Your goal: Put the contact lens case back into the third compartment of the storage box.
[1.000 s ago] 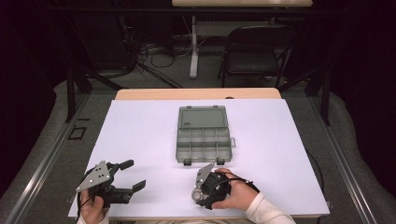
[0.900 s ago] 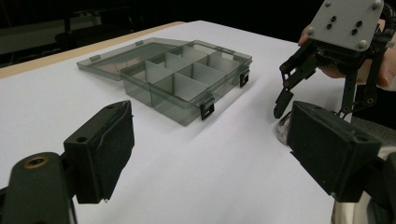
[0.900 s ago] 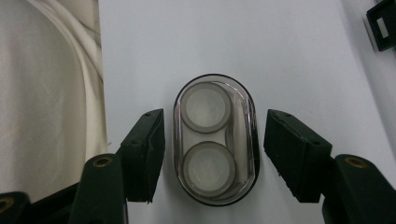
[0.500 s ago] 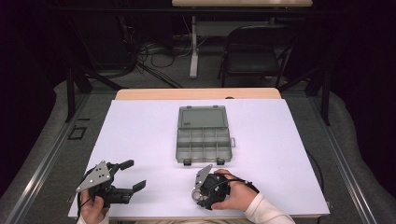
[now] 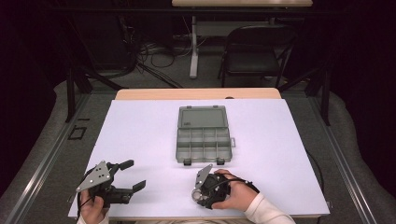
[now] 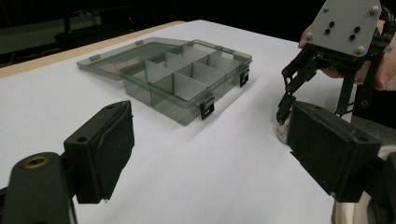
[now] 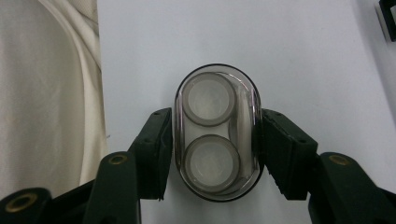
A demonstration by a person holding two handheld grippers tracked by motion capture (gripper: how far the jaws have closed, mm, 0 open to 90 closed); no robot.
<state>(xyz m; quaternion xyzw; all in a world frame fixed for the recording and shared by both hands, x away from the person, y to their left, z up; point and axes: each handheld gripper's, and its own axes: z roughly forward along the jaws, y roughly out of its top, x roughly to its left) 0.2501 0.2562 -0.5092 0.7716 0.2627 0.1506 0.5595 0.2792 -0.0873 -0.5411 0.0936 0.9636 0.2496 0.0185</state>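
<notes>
On the white table (image 5: 154, 135) a grey translucent compartment box (image 5: 204, 134) lies open near the middle, its lid folded flat toward the far edge and its 8 compartments facing up — 2 black latches show on its near wall. The left hand-held gripper (image 5: 130, 175) rests at the near left corner in the person's left hand (image 5: 89, 209), its 2 jaws spread wide apart with nothing between them. The right hand-held gripper (image 7: 212, 154), held in the right hand (image 5: 239, 196) near the front edge just in front of the box, points down at the table. Its jaws sit against both long sides of a small clear oval case (image 7: 217, 132) holding 2 round wells — a contact lens case, clamped.
</notes>
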